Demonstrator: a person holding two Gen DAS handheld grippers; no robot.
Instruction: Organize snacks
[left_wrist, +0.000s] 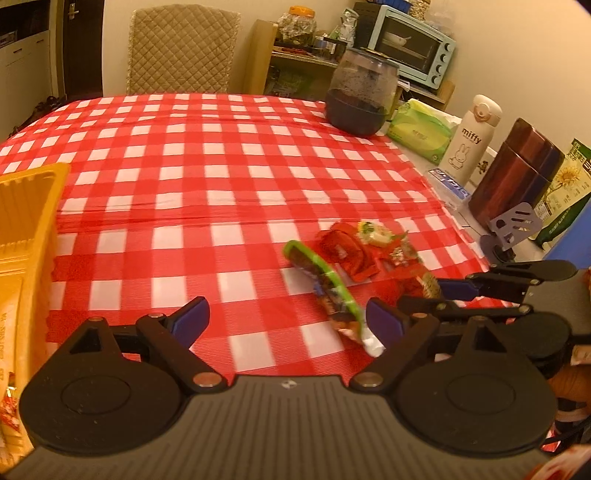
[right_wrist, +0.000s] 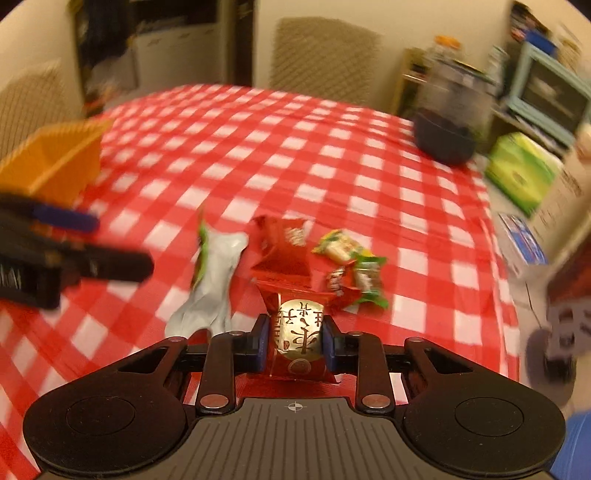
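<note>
My right gripper is shut on a red candy with a round gold label, low over the red-checked tablecloth. Just beyond it lie a red packet, a yellow-green candy, a green-wrapped candy and a silver packet with a green edge. My left gripper stands open with nothing pressed between its pads. The green-edged packet lies close by its right finger. An orange basket holding some snacks sits at the left edge.
Along the table's right side stand a dark jar, a green tissue pack, a white bottle and a dark red canister. A quilted chair is behind the table, and a toaster oven sits on a shelf.
</note>
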